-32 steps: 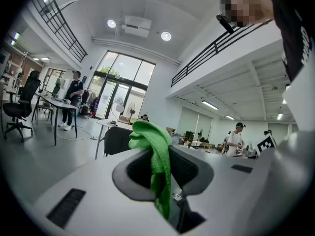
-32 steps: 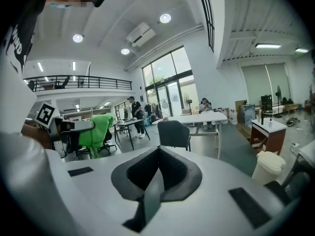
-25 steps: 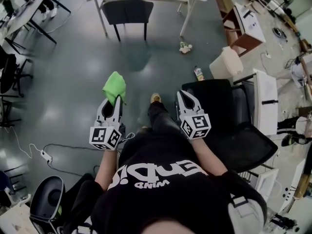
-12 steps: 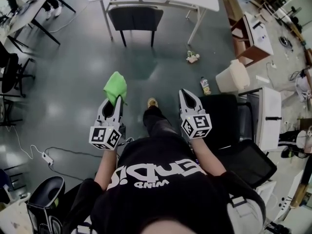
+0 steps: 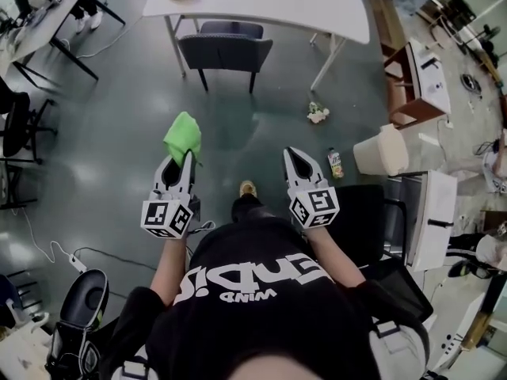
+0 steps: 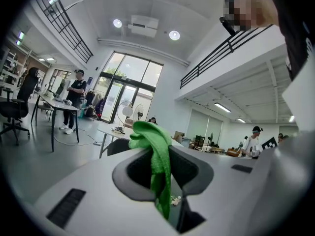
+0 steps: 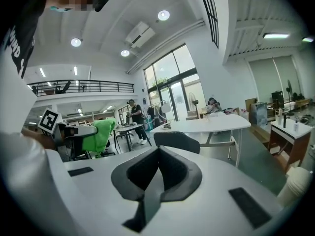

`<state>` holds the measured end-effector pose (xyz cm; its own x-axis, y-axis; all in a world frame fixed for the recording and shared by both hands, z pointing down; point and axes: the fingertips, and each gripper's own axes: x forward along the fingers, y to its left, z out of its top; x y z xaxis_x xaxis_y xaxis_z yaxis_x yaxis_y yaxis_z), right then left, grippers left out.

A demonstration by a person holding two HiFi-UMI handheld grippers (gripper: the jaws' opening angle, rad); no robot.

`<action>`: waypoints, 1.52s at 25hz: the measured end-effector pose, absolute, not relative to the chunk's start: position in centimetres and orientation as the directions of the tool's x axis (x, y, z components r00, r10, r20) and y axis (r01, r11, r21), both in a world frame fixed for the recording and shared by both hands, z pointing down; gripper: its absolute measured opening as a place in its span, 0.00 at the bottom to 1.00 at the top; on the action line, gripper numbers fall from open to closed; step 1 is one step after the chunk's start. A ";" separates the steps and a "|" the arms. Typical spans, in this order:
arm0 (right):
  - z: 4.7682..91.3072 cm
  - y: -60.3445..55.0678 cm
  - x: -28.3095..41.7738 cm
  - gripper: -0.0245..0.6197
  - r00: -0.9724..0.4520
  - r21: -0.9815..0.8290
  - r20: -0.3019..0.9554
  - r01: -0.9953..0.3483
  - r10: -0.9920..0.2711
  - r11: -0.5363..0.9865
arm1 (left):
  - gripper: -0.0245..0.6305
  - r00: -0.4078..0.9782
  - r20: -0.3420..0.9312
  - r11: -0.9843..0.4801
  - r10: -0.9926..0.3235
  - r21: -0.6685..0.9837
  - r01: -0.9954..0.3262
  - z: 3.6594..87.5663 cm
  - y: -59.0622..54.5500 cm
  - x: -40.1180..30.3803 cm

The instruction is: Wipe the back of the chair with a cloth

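Fingers [image 5: 191, 176] of the left gripper [image 5: 181, 160] are seen from the head view closed on a green cloth [image 5: 183, 135], which bunches out just past their tips. Those of the right gripper [image 5: 294, 159] are pressed together with nothing between them. A dark chair [image 5: 226, 51] is found well ahead of both pairs of fingers, pushed in at a white table [image 5: 261, 2] with its back turned toward them. A bottle [image 5: 335, 163] is seen on the floor just right of the right fingers.

From the left gripper view, the cloth [image 6: 155, 154] is shown pinched between the closed fingers [image 6: 194, 170], one fold hanging down into the gap and the rest heaped above the tips. The chair [image 6: 118, 146] is glimpsed beyond them, slightly left.

From the right gripper view, the fingers [image 7: 179, 173] are shown shut and empty. The chair [image 7: 176, 141] is placed straight ahead of them, apart, with the table [image 7: 206, 124] behind it. The cloth [image 7: 98, 135] is seen off to their left.
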<state>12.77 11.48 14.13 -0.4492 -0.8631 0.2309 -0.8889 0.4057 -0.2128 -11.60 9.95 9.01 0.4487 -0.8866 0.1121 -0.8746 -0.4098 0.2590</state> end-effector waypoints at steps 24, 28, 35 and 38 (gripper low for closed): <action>15.0 -8.2 8.9 0.02 -0.436 -0.236 0.205 -0.891 -0.876 0.388 | 0.15 0.447 0.090 -0.412 -0.890 0.262 -0.873 9.7 -9.6 -16.4; 17.6 -11.3 8.3 0.02 -0.428 -0.255 0.180 -0.890 -0.886 0.378 | 0.15 0.463 0.093 -0.425 -0.881 0.270 -0.864 12.8 -12.6 -16.9; 25.7 -15.6 6.7 0.02 -0.473 -0.240 0.160 -0.870 -0.867 0.430 | 0.15 0.445 0.059 -0.410 -0.894 0.296 -0.863 20.7 -15.7 -17.5; 28.9 -17.0 6.3 0.03 -0.488 -0.218 0.147 -0.864 -0.860 0.454 | 0.15 0.444 0.044 -0.410 -0.895 0.307 -0.859 24.3 -16.6 -17.6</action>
<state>6.34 -17.04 28.91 -0.4885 -0.8600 0.1475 -0.8642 0.4535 -0.2177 -17.58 -16.60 24.34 0.4436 -0.8951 0.0443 -0.8588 -0.4103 0.3069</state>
